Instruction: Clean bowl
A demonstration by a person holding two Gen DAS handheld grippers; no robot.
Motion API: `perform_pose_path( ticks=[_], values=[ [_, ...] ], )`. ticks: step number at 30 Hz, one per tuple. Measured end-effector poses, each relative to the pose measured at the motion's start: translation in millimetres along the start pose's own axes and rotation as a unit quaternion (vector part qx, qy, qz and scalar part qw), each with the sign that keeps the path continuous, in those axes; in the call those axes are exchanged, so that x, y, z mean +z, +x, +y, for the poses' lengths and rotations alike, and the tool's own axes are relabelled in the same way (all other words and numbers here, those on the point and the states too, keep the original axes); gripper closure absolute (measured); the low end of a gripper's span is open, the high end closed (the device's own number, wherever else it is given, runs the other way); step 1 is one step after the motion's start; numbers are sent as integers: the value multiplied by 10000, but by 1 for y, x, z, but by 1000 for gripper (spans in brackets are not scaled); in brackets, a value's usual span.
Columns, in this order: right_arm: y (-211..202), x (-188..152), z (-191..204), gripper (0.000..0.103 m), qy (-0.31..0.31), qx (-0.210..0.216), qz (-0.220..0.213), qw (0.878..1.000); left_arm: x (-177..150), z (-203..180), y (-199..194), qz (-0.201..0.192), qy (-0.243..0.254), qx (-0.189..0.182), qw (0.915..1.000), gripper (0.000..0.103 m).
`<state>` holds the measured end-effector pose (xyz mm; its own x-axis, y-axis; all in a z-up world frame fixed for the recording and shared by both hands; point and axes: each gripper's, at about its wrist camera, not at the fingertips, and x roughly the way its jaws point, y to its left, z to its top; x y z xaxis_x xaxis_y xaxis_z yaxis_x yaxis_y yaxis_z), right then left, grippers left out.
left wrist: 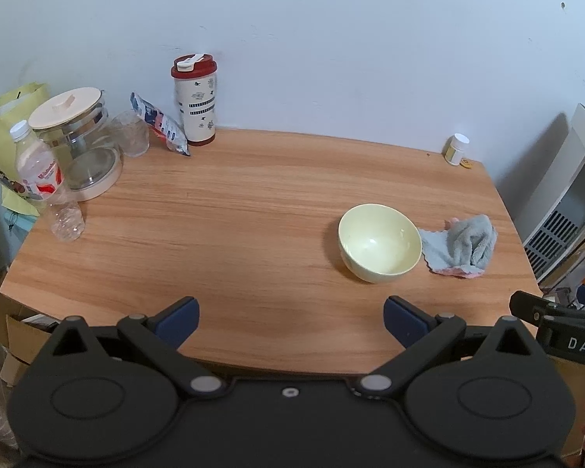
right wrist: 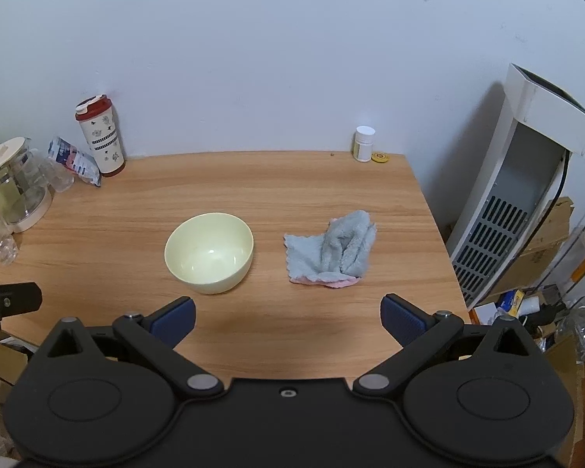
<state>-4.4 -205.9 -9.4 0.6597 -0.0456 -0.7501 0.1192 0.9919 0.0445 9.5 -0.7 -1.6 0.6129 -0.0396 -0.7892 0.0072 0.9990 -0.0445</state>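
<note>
Right wrist view: the right gripper [right wrist: 288,318] is held with jaws spread wide and nothing between them, above the near edge of the wooden table [right wrist: 277,179]. The pale yellow bowl [right wrist: 208,251] is seen upright at eleven o'clock, well apart from the fingertips. The grey cloth [right wrist: 333,251] lies crumpled at one o'clock, near the bowl but apart. The left gripper [left wrist: 291,321] is likewise released; from it the bowl [left wrist: 379,241] is placed at one o'clock.

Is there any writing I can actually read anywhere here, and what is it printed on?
"DAS", cut off by the picture's edge: on the right gripper, seen from the left wrist view.
Water bottle label: red and white print, too blurred to read.
Snack packet: too small to read.
Tumbler: patterns only, no legible words.
</note>
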Motion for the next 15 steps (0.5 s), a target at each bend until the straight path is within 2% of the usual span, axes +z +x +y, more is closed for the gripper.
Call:
perform_pose_path(
  ticks=[15],
  values=[
    [-1,1,-1,0,28,-40,-37,10000,0,2,3,57,-56,-44,10000,0]
  ],
)
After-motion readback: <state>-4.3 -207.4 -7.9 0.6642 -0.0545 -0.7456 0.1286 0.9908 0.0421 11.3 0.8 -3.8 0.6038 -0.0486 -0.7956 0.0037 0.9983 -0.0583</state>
